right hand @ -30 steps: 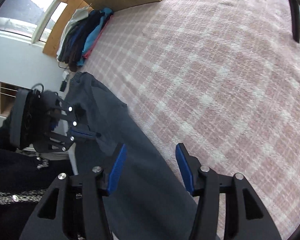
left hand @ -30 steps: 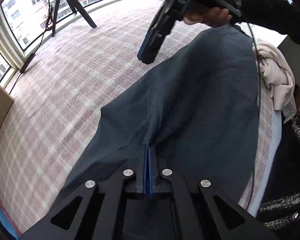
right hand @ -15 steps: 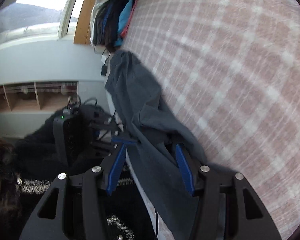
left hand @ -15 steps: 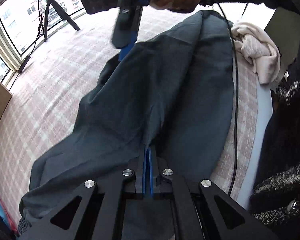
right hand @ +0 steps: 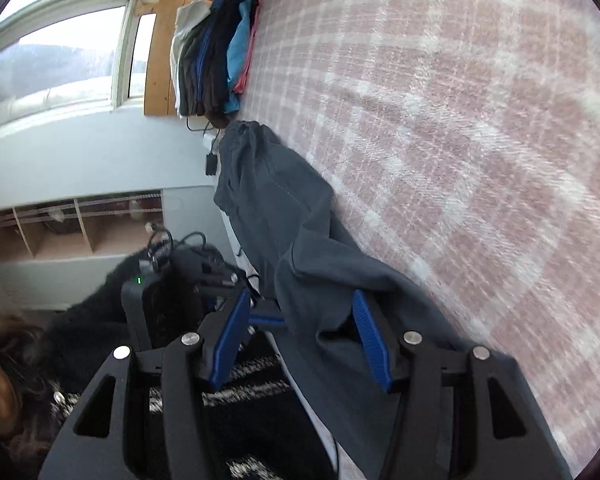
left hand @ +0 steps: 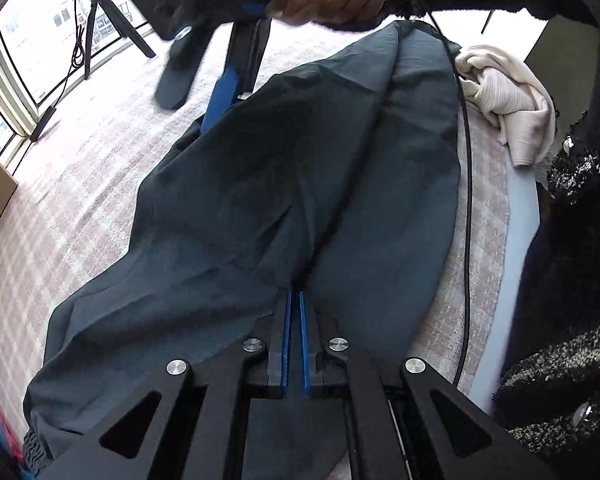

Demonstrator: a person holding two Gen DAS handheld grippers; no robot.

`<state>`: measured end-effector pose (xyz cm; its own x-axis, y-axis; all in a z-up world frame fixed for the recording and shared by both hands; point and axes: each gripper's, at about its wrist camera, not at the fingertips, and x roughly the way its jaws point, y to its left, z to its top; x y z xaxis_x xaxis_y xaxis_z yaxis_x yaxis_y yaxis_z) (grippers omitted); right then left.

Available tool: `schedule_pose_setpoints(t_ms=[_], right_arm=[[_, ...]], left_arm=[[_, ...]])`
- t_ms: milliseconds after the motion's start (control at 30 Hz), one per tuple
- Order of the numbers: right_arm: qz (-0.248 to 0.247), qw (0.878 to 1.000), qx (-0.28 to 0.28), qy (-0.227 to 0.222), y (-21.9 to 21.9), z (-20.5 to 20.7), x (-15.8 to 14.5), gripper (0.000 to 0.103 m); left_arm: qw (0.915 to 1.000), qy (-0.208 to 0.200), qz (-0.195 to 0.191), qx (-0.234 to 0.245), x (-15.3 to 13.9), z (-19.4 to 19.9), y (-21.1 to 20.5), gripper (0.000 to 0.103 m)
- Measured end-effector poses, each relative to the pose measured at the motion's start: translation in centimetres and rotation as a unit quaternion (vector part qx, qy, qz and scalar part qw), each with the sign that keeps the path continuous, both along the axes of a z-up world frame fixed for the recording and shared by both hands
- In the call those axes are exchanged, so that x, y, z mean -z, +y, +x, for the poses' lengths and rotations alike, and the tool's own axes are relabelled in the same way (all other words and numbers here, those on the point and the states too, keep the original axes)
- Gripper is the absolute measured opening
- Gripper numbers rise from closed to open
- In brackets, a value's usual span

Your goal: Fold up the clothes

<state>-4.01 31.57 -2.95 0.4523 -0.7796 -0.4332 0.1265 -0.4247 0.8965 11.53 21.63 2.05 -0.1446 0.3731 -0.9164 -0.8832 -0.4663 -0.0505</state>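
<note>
The trousers (left hand: pixel 300 184) lie along the near edge of the bed (left hand: pixel 80 200), stretching from my left claw (left hand: pixel 295 300) toward my right claw (left hand: pixel 220 92), which hangs over their far end. Beyond that end, by the bed's edge, sits a crumpled garment (left hand: pixel 508 100). Behind my left claw, a stack of clothes (right hand: pixel 216 60) rests against the headboard (right hand: pixel 158 64).
</note>
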Motion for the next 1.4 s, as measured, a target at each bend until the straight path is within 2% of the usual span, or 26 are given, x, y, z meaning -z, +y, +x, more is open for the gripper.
schedule_pose_setpoints(t_ms=[100,133,167,233,333,433,467,500,700,767,800,867,933,967,1067,1100,1133,1167,1200,1300,1333,1400], right_arm=[[0.008,1.000,0.005,-0.001,-2.0,0.1,1.0,0.055],[0.010,1.000,0.007,0.010,-2.5,0.1,0.9,0.053],[0.012,1.000,0.009,0.021,-2.7,0.0,0.7,0.049],[0.011,0.999,0.022,0.040,-2.3,-0.4,0.0,0.023],[0.011,0.995,0.068,0.073,-0.7,-1.4,-1.1,0.006],[0.018,0.985,0.135,0.111,1.6,-3.0,-2.1,0.004],[0.041,0.979,0.161,0.116,2.4,-3.7,-1.8,0.004],[0.068,0.974,0.179,0.118,2.8,-4.3,-1.6,0.004],[0.143,0.955,0.203,0.165,3.4,-6.0,-3.5,0.008],[0.150,0.951,0.201,0.183,3.5,-6.0,-5.0,0.010],[0.152,0.951,0.190,0.192,3.5,-5.6,-5.9,0.010],[0.167,0.955,0.131,0.208,3.1,-4.2,-6.7,0.013],[0.190,0.954,0.083,0.219,2.3,-2.8,-6.2,0.026],[0.204,0.951,0.062,0.223,1.8,-2.1,-5.6,0.026],[0.245,0.940,0.019,0.237,0.9,-1.2,-3.2,0.025],[0.272,0.926,0.015,0.261,0.3,-1.4,-2.6,0.006],[0.304,0.905,0.031,0.295,0.4,-2.0,-2.6,0.000],[0.322,0.890,0.069,0.314,1.0,-2.9,-3.4,0.003],[0.322,0.884,0.117,0.319,2.4,-3.6,-4.8,0.004],[0.242,0.894,0.209,0.315,7.8,-2.7,-11.0,0.010],[0.233,0.887,0.236,0.322,9.7,-1.2,-13.2,0.016],[0.239,0.859,0.300,0.338,14.6,3.1,-17.4,0.027]], left_arm=[[0.9994,0.012,0.011,-0.031,-1.3,-0.6,-1.1,0.008],[0.9984,0.017,0.016,-0.051,-2.0,-1.1,-2.0,0.013],[0.9962,0.023,0.024,-0.081,-2.7,-1.8,-3.5,0.025],[0.9862,0.031,0.037,-0.158,-3.4,-3.5,-7.5,0.031],[0.9626,0.019,0.014,-0.270,-2.3,-5.6,-13.8,0.029],[0.9483,0.017,-0.025,-0.316,-0.2,-5.8,-16.4,0.027],[0.9451,0.016,-0.033,-0.325,0.4,-5.8,-17.0,0.028],[0.9442,0.014,-0.033,-0.328,0.8,-5.8,-17.1,0.029],[0.9410,0.028,-0.034,-0.336,1.1,-6.0,-18.1,0.029],[0.9386,0.026,-0.029,-0.343,1.0,-6.1,-18.6,0.029],[0.9377,0.027,-0.026,-0.345,0.8,-6.2,-18.8,0.028],[0.9375,0.030,-0.020,-0.346,0.4,-6.2,-18.9,0.028],[0.9377,0.031,-0.018,-0.346,0.2,-6.2,-19.0,0.028],[0.9377,0.031,-0.018,-0.346,0.1,-6.2,-19.2,0.028],[0.9365,0.031,-0.019,-0.349,-0.2,-6.5,-19.9,0.029],[0.9359,0.033,-0.019,-0.350,-0.2,-6.4,-19.9,0.029],[0.9351,0.037,-0.018,-0.352,-0.5,-6.4,-20.1,0.030],[0.9342,0.042,-0.017,-0.354,-0.8,-6.3,-20.3,0.029],[0.9331,0.049,-0.016,-0.356,-1.1,-6.2,-20.5,0.030],[0.9324,0.059,0.008,-0.357,-2.9,-5.6,-20.8,0.028],[0.9334,0.063,0.020,-0.353,-3.7,-5.4,-20.7,0.028],[0.9349,0.072,0.043,-0.345,-5.2,-5.0,-20.4,0.028]])
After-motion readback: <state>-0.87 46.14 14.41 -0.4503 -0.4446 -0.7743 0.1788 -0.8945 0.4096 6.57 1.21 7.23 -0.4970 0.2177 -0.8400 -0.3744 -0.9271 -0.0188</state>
